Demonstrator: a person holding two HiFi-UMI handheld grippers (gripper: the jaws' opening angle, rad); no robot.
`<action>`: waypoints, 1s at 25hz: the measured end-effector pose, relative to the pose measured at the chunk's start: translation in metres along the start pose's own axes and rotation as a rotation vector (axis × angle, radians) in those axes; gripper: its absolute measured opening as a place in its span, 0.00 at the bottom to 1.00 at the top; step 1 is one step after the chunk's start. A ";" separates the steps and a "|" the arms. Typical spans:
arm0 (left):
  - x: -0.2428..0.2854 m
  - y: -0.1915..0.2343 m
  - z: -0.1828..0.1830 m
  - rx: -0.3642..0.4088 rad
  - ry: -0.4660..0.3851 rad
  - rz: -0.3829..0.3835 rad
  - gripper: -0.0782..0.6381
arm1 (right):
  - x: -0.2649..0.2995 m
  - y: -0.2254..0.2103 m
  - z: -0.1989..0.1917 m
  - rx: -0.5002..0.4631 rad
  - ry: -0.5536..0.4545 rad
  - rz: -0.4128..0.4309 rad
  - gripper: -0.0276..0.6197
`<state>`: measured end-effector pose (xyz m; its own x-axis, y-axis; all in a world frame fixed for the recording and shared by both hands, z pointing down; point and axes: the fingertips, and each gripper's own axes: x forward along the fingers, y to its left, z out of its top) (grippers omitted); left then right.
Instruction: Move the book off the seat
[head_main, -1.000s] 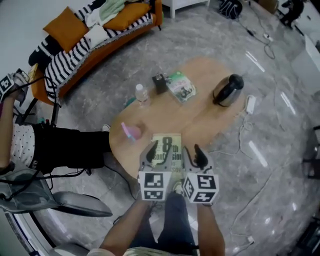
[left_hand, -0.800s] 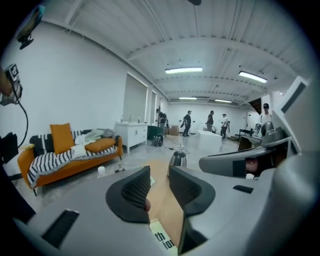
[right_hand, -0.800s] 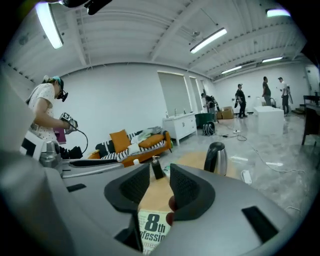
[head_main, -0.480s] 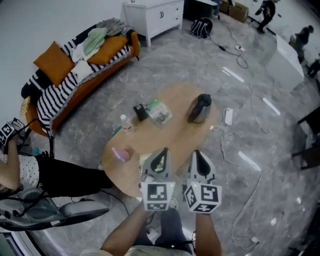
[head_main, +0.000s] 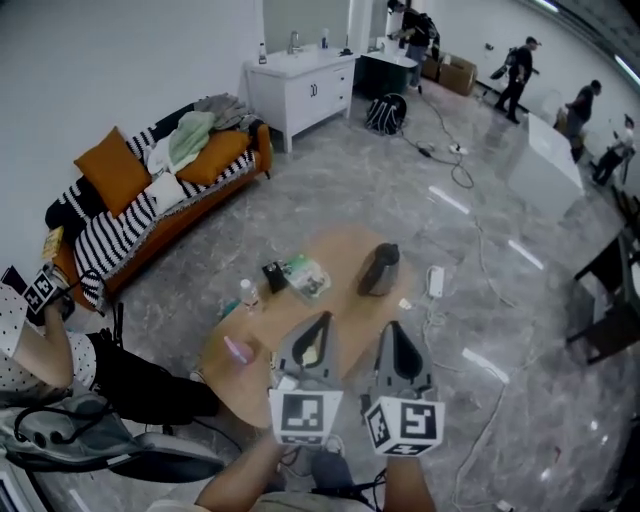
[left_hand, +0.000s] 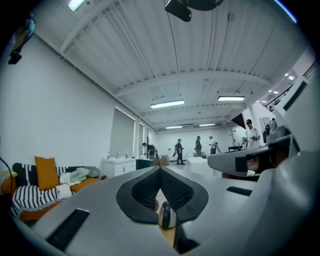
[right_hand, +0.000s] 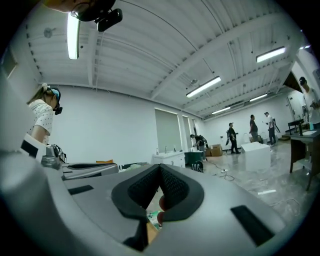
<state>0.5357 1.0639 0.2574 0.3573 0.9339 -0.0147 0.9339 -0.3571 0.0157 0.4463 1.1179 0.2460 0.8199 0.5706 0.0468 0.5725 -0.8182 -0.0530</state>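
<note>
Both tools hang raised above the near edge of the bench. The left tool and the right tool each have their jaws pressed together, with nothing pinched. A pale yellow book seems to lie on the bench at that near edge. It is mostly hidden behind the left tool, so I cannot tell how squarely it sits. On that reading the book is already off the seat and the carrying step looks finished. The next move calls only for checking that the book does not overhang the edge.
</note>
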 end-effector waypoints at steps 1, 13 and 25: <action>-0.002 0.000 0.010 0.007 -0.013 -0.003 0.11 | -0.003 0.004 0.009 -0.005 -0.016 0.003 0.05; -0.028 -0.005 0.054 0.048 -0.067 -0.051 0.11 | -0.024 0.032 0.055 -0.101 -0.099 -0.017 0.05; -0.033 -0.001 0.058 0.035 -0.076 -0.087 0.11 | -0.039 0.022 0.060 -0.108 -0.109 -0.102 0.05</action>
<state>0.5239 1.0324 0.1997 0.2735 0.9576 -0.0905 0.9607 -0.2766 -0.0242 0.4276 1.0820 0.1835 0.7570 0.6505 -0.0620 0.6533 -0.7552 0.0538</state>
